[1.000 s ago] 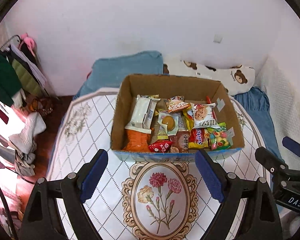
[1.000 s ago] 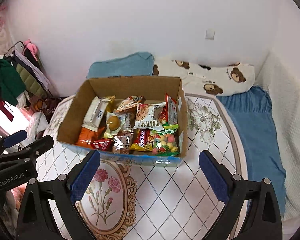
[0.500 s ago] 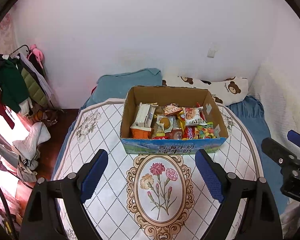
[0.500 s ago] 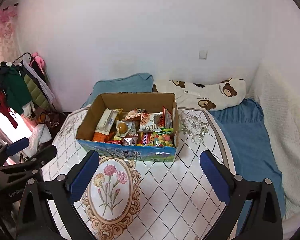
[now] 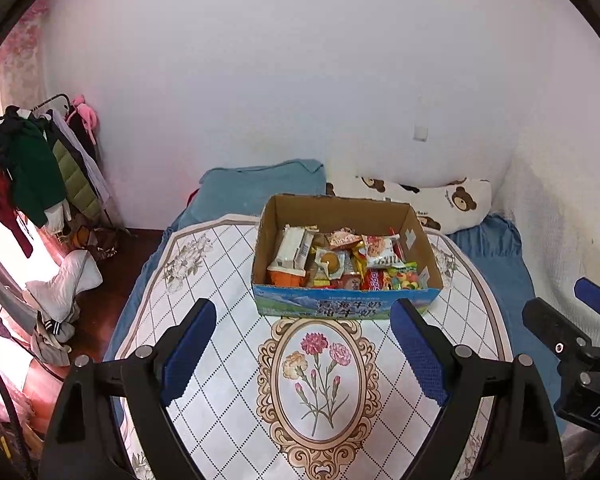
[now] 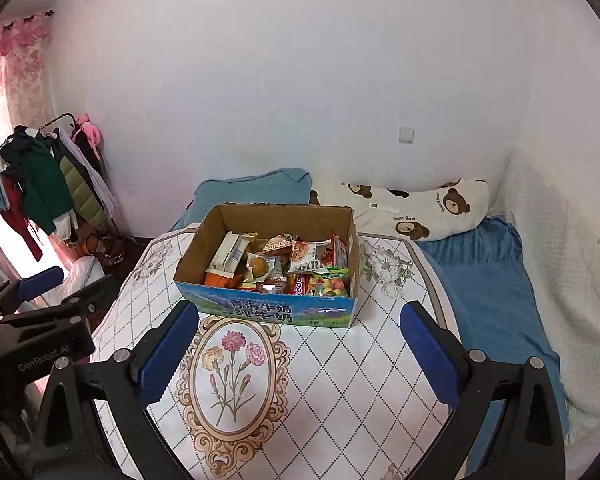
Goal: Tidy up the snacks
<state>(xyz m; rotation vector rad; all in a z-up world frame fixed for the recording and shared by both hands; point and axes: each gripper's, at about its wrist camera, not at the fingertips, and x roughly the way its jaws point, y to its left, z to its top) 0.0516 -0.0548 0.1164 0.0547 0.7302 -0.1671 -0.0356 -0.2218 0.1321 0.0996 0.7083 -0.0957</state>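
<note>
Now the snacks (image 5: pixel 342 258) all sit inside the cardboard box (image 5: pixel 346 307) on the worktop (image 5: pixel 228 264). Both the left gripper (image 5: pixel 303 350) and the right gripper (image 6: pixel 298 354) hover apart from it, fingers spread wide and holding nothing. The sorting looks done, so the next move is probably just to rest.

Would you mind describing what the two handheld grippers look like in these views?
Both are black frames with silver screw heads and two long fingers faced with textured blue pads. The left gripper carries white "GenRobot.AI" lettering on its body, seen from the right wrist view. The right gripper shows white letters "DAS" on its body in the left wrist view. No sleeves or hands are visible.
</note>
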